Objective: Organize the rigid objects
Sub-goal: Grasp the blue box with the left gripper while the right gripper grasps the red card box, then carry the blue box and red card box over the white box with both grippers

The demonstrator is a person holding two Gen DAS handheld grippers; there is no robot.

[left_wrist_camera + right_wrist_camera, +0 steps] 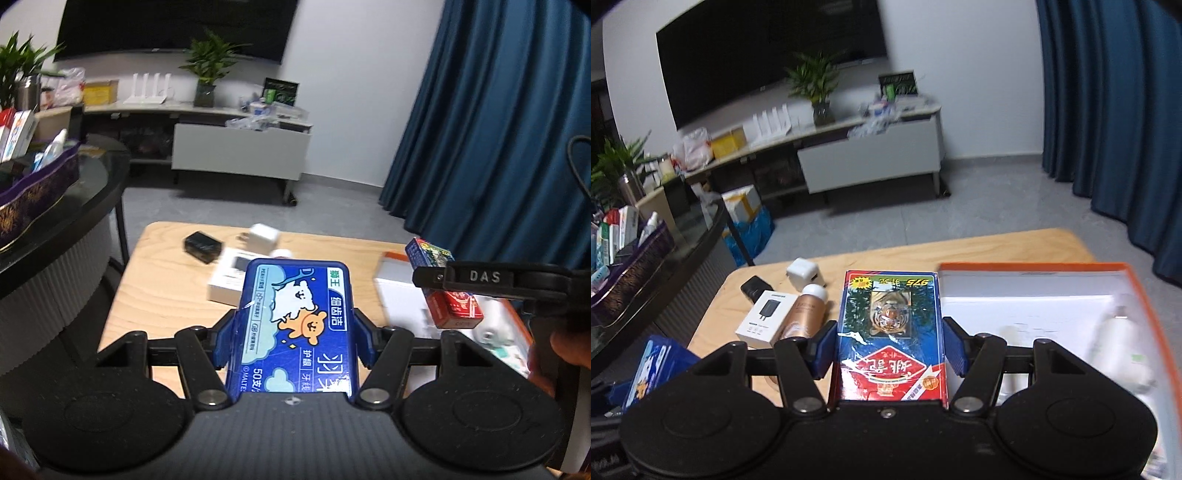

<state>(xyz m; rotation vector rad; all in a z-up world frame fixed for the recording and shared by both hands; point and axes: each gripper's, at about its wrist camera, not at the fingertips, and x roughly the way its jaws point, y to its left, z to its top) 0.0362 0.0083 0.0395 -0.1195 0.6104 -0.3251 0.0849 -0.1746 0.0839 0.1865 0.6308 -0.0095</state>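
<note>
Right gripper (888, 343) jaws clamp card box (890, 332), long axis pointing away; orange-rimmed tray (1034, 266) just right. Left gripper (293, 332) jaws clamp floss box (295, 325).

A dark TV (768, 55) is hanging at eleven o'clock above a long white cabinet (868, 162). A potted plant (816, 88) is standing at twelve on it, with a yellow box (728, 144) lying toward ten. Blue curtains (1115, 110) are hanging at two. A round glass table (92, 184) is sitting at nine.
</note>
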